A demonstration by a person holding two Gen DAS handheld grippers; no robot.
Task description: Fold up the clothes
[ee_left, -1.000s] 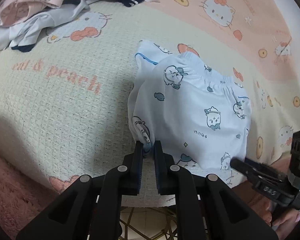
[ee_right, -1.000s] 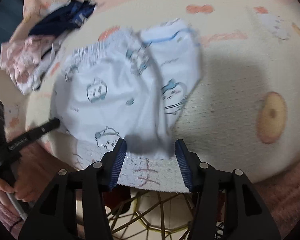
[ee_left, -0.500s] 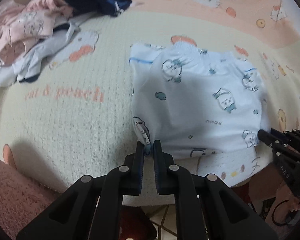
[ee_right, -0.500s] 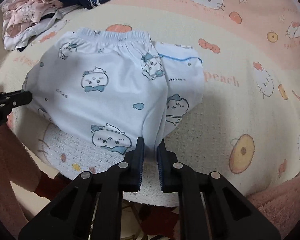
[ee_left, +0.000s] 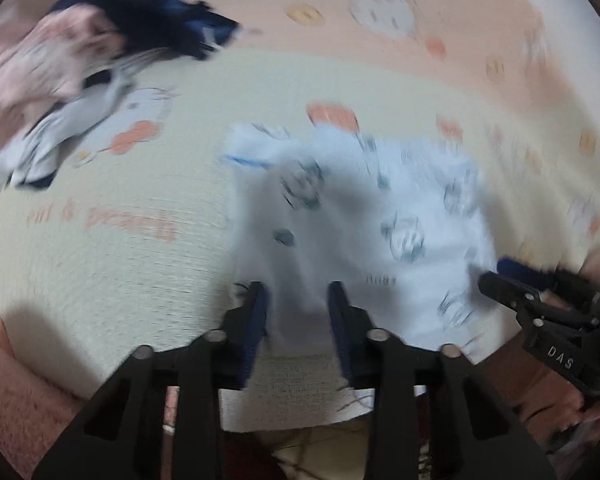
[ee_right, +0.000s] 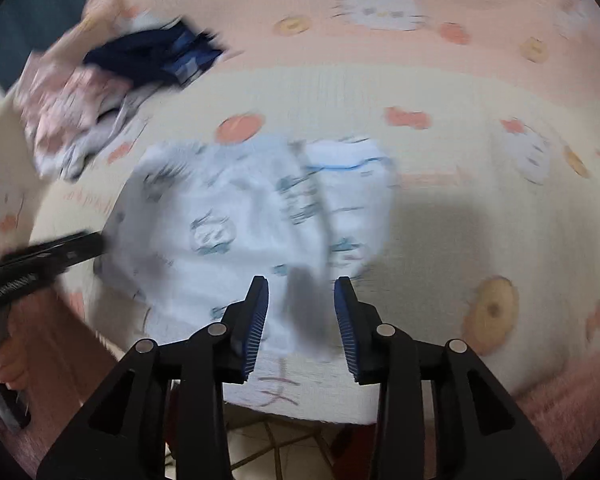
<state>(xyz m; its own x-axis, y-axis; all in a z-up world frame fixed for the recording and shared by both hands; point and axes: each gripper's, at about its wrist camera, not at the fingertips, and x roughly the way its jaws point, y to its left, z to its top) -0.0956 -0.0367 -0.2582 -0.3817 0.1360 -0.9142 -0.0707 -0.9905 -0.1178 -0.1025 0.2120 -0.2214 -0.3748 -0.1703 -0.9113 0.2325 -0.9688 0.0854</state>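
Note:
White shorts (ee_left: pixel 372 224) printed with small cartoon animals lie folded on the cream and pink blanket (ee_left: pixel 112 264), blurred by motion in both views. My left gripper (ee_left: pixel 298 304) stands open over the near left edge of the shorts, cloth showing between its blue pads. My right gripper (ee_right: pixel 301 300) is open too, over the near right edge of the shorts (ee_right: pixel 236 232). Each gripper shows at the side of the other's view: the right one (ee_left: pixel 512 280), the left one (ee_right: pixel 72 246).
A heap of other clothes, pink, white and navy (ee_left: pixel 80 64), lies at the far left of the blanket; it is also in the right wrist view (ee_right: pixel 112 92). A pink fluffy cover (ee_left: pixel 24 396) hangs at the near edge, with tiled floor (ee_right: pixel 284 440) below.
Both grippers were shut on the near edge of the shorts half a second ago and now stand open; the cloth has dropped onto the blanket. Both views are blurred by motion.

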